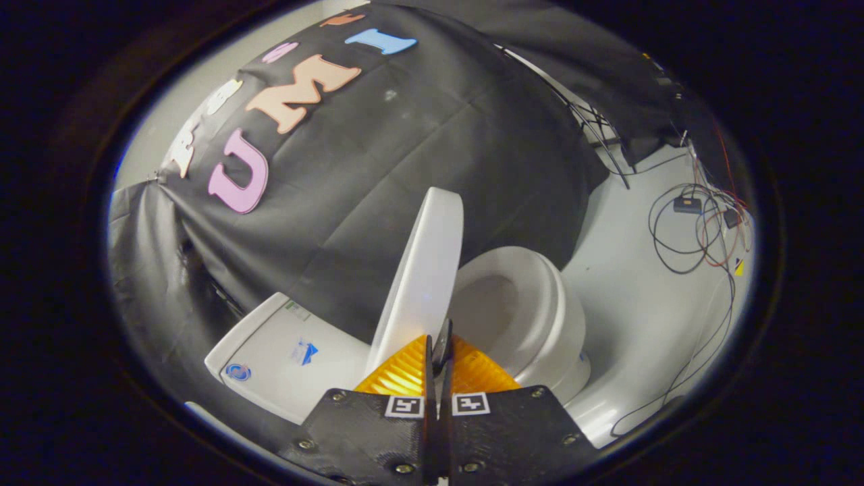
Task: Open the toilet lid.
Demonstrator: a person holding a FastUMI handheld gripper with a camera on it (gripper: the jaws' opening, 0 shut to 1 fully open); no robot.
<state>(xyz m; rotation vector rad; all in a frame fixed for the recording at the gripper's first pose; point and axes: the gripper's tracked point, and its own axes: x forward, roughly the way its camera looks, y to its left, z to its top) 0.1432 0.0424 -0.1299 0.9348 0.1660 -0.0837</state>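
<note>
Item: gripper, two orange ribbed fingers on black mounts, each mount carrying a small square black-and-white marker; fingers pressed together with only a thin dark seam between them, nothing visibly held between the pads, though the tips lie so close to the lid's lower edge that contact there cannot be judged. Item: toilet lid, white, oval, raised off the bowl and standing nearly upright, seen almost edge-on, its lower end just ahead of the fingertips and its upper end against the black cloth wall. Item: toilet seat and bowl, white, uncovered, the shaded hollow of the bowl open just beside the raised lid on one side. Item: toilet tank, white, flat-topped, low, on the other side of the lid, bearing a small blue sticker and a round blue mark; label text too small to make out. Item: floor, pale grey, beyond and beside the bowl. Item: cables, thin black and red strands in loose loops on the floor well apart from the toilet, joined to a small dark box. Item: a small yellow tag near the cable loops.
</note>
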